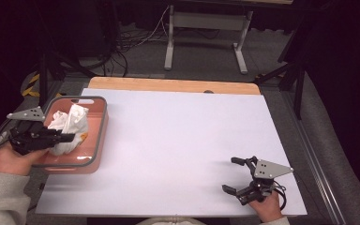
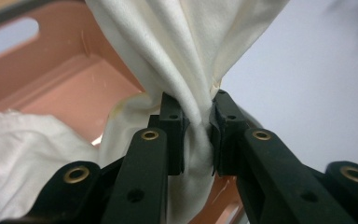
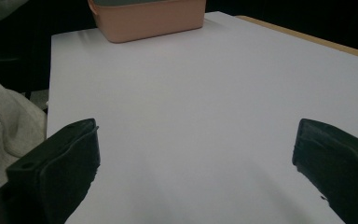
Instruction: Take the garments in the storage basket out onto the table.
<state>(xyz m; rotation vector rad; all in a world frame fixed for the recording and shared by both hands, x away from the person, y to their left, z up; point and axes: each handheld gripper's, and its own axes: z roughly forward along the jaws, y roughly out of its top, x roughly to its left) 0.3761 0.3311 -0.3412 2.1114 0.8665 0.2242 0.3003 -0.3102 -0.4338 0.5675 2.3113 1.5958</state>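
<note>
The left gripper (image 2: 198,119) has its jaws clamped tight on a bunched fold of the white cloth (image 2: 186,51) — the fabric gathers between the pads and hangs over the pink bin (image 1: 99,136) at the table's left edge. The right gripper (image 3: 196,172) rests with jaws spread wide — nothing between them, bare white table (image 3: 205,93) below.

One pink plastic bin (image 1: 99,136) sits at the counter's (image 1: 178,140) left edge with one white cloth (image 1: 70,123) in it, and two handheld grippers are present, left gripper (image 1: 68,137) and right gripper (image 1: 230,174).
</note>
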